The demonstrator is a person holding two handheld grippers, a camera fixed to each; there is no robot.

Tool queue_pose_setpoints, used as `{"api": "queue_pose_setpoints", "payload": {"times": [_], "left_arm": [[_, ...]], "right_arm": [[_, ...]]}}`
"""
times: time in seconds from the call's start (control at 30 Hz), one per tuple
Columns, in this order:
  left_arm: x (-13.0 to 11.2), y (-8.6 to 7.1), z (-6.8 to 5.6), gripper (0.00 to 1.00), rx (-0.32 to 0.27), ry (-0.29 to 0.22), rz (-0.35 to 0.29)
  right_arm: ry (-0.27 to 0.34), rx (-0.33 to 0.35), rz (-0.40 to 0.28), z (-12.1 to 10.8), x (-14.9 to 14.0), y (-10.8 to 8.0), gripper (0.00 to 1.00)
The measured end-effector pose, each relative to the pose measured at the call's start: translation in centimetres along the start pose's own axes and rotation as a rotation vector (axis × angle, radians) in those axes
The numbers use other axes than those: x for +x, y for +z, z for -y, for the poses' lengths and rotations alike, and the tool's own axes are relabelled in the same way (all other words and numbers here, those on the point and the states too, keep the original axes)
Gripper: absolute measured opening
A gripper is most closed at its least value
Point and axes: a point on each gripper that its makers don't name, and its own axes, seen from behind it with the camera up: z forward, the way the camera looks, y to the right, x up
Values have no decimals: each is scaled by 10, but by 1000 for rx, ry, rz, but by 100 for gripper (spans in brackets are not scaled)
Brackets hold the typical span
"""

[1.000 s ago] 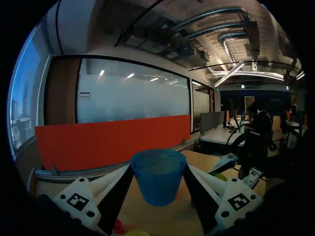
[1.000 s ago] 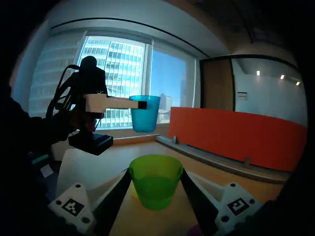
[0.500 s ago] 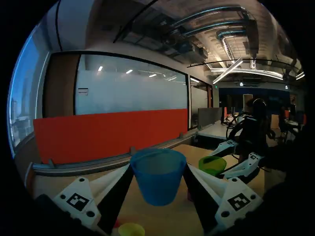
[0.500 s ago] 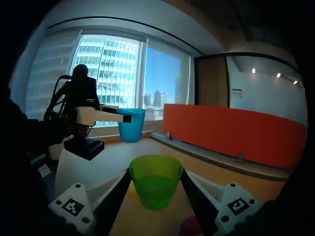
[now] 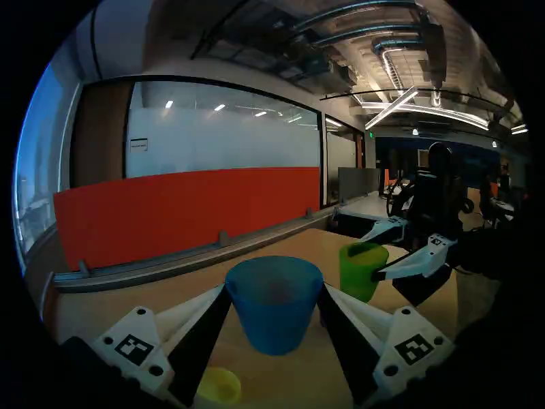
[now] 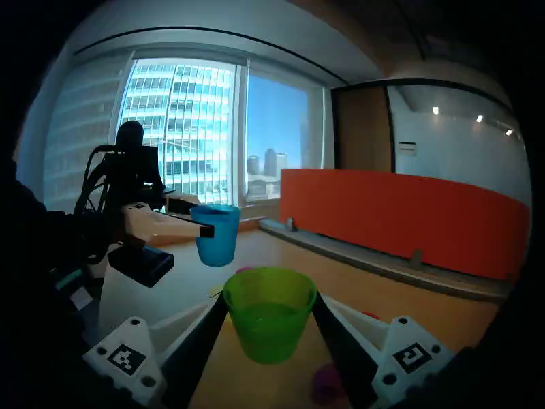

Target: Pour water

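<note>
Wooden table runs beside an orange partition. The left gripper is clamped on one blue cup, the right gripper on one green cup. Both cups are upright, near each other above the table (each gripper carries two coded squares; the wall sign is unreadable). One yellow cup stands on the table.

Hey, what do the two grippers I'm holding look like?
Both the left gripper and right gripper have white wedge-shaped fingers with black inner faces, each carrying a square black-and-white marker. Seen from the right gripper view, the left one has a black camera body trailing black cables.
</note>
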Motion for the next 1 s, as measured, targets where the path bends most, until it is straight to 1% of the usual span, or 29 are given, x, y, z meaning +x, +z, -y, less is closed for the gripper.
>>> {"api": "queue_pose_setpoints", "payload": {"times": [0.27, 0.37, 0.67, 0.87, 1.0], "left_arm": [[-33, 3, -9, 87, -13, 32, 64], [-45, 4, -14, 87, -23, 44, 90], [-80, 9, -25, 87, -44, 64, 174], [-104, 11, -30, 87, -55, 95, 241], [-117, 10, -32, 87, -64, 115, 279]], "right_arm": [[14, 15, 21, 0, -10, -3, 90], [8, 24, 39, 3, -17, -4, 90], [16, 57, 96, 11, -43, -2, 90], [13, 72, 137, 13, -56, -1, 90], [0, 79, 169, 13, -65, -1, 90]]}}
